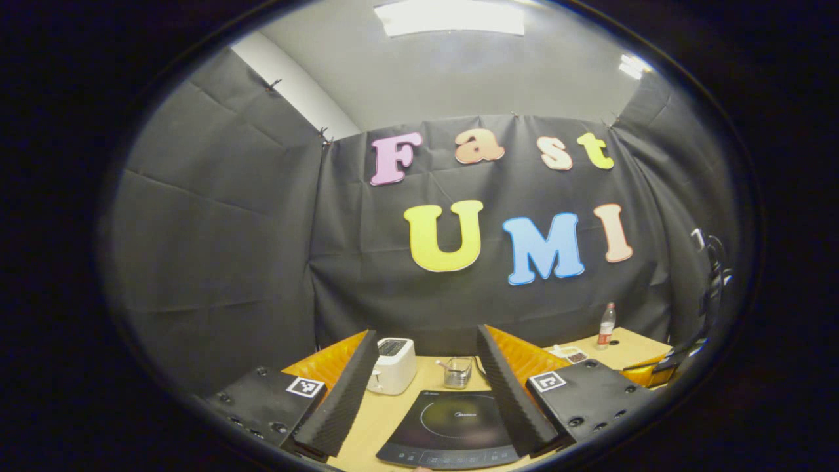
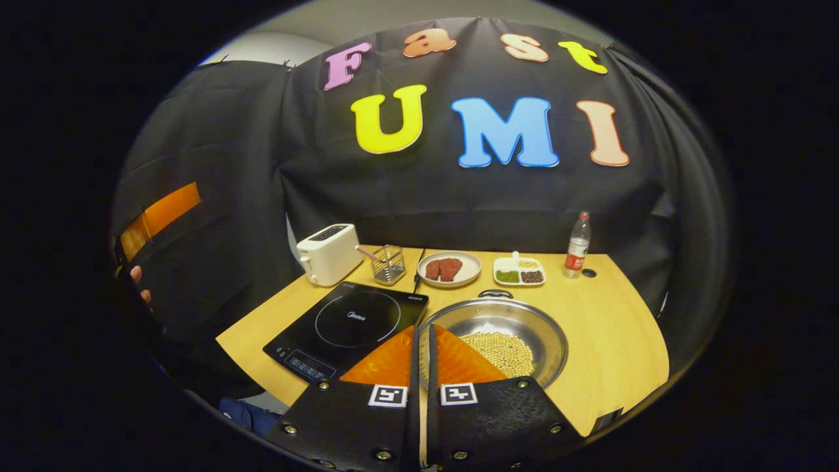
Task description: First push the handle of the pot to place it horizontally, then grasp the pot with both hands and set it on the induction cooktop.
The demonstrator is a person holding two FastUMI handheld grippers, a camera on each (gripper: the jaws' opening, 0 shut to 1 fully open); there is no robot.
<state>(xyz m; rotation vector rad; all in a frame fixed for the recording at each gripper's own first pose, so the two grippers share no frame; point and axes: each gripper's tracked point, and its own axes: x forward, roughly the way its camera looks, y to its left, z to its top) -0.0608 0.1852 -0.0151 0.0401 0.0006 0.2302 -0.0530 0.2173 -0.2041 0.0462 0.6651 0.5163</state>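
Black foam, ribbed like a saw blade, lines the two fingers of the left gripper (image 1: 426, 387), and in the left gripper view they stand wide apart with nothing between them, held above the near edge of the induction cooktop (image 1: 452, 429). That glossy dark slab lies flat on the pale wooden table (image 1: 383, 410), framed in the gap, which I take as the hand waiting its turn. Behind it sit a boxy white toaster (image 1: 392, 364) and a small wire basket (image 1: 457, 372); a plastic bottle (image 1: 606, 325) stands off toward the far corner. In the right gripper view, the right gripper (image 2: 423, 347) has its orange-backed fingers drawn together to a bare slit, holding nothing, their tips over the near rim of the pot (image 2: 505, 341). This wide, shiny steel pot, with pale beans heaped inside, rests on the table just beside the cooktop, not yet on it. A loop handle (image 2: 495, 294) shows at its far rim. Closed fingers look suited to pushing rather than grasping. Beyond lie a round plate (image 2: 449, 269) and a divided dish (image 2: 519, 271).
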